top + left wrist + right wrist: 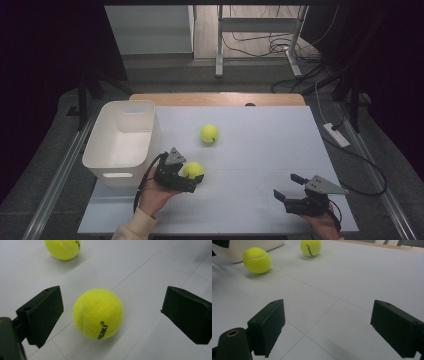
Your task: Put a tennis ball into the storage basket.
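At the far left of the table (pixel 240 210) stands the white bin (pixel 122 142), its open top showing a bare inside. Just to the right of it is my left hand (pixel 152 192), holding my left gripper (pixel 192 181) low over the table top. Its jaws are spread wide, and the near tennis ball (pixel 193 170) lies on the table between them. In the left gripper view that ball (pixel 98 313) sits in the middle of the gap with clear space on both sides, so neither jaw touches it and I grip nothing yet. The ball's black lettering faces the camera near its lower edge.

The second tennis ball (pixel 209 133) rests farther back on the table, a little to the right of the first and apart from it; it shows at the top of the left gripper view (pixel 63 248) too.

Well over to the right, near the front edge, my right hand (pixel 325 225) holds my right gripper (pixel 289 187). Its jaws also stand wide apart and hold nothing, with only bare table beneath them. Its own view looks across the table to both balls and a corner of the bin (pixel 249 247).
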The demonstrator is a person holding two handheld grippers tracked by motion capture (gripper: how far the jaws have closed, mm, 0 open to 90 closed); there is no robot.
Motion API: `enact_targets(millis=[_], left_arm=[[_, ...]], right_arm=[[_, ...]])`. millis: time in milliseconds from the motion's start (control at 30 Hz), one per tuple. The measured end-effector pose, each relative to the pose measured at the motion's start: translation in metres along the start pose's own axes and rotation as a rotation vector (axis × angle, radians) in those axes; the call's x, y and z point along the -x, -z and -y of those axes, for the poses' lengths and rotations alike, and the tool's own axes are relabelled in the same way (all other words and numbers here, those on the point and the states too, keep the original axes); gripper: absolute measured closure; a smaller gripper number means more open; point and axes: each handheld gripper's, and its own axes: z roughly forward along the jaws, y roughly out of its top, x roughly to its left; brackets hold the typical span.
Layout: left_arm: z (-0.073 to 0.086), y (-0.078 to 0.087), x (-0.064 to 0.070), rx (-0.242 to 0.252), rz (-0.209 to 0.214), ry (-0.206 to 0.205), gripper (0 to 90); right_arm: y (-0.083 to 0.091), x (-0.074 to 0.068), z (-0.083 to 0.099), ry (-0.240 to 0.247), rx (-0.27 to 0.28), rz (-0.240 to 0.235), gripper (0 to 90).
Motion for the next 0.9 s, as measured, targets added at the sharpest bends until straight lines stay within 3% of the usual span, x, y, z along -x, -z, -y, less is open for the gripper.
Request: enact_targets(millis=[900], left_arm=[[0.006, -0.034, -0.008, -0.137, -0.022, 0.003, 2.8]], right_arm=[[-0.001, 0.000, 0.001, -0.001, -0.008, -0.003, 12.4]])
